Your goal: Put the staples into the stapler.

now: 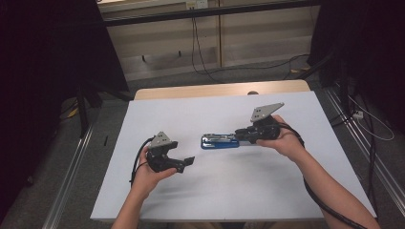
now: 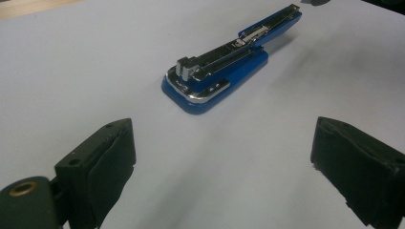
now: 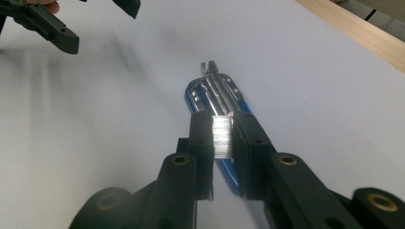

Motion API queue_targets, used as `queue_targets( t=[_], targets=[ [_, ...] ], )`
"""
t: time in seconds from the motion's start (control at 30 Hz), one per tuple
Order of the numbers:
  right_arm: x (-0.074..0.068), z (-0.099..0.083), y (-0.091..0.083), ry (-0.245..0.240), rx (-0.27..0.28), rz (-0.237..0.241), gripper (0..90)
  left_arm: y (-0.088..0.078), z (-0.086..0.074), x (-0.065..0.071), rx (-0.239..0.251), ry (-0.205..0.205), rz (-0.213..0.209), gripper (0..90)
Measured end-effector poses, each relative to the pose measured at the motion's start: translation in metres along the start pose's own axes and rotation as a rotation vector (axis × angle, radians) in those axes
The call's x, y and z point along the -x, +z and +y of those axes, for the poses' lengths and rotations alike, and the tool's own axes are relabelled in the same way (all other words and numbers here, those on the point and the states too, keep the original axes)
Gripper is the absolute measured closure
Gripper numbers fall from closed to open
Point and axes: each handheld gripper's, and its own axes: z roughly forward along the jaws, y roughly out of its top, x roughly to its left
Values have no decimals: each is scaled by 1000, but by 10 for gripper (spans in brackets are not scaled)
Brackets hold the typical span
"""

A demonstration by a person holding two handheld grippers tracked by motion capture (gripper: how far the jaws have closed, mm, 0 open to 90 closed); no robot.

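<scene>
Staples, a silvery strip (image 3: 222, 137) of them, sit clamped between the pads of the right gripper (image 3: 222, 138), whose jaws are drawn nearly together on the strip's two long sides. That side-on pinch keeps the strip straight and lets it line up with the open channel of the blue stapler (image 1: 218, 141), which lies just beyond the jaw tips toward 12 o'clock in the right gripper view. In the high view the stapler rests near the middle of the white table (image 1: 267, 186), its lid swung back so the magazine faces up, probably ready for loading, though the strip's far end is too blurred to say whether it touches the rail. The left gripper (image 1: 184, 163), at about 8 o'clock from the stapler, hangs with jaws wide apart and nothing between them, well placed to steady the base.
</scene>
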Motion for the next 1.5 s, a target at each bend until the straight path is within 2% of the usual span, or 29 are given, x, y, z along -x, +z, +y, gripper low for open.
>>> queue_targets(
  t=[0.47, 0.53, 0.83, 1.5],
  targets=[
    [6, 9, 7, -27, -7, 19, 793, 1, -1, 0, -7, -8, 4, 82],
    [7, 9, 8, -19, -5, 25, 792, 1, -1, 0, -8, -4, 6, 82],
    [12, 12, 12, -35, -9, 22, 792, 1, -2, 0, -12, -7, 2, 82],
    [24, 17, 28, -54, -24, 44, 793, 2, -4, -2, -14, -16, 8, 82]
  ],
)
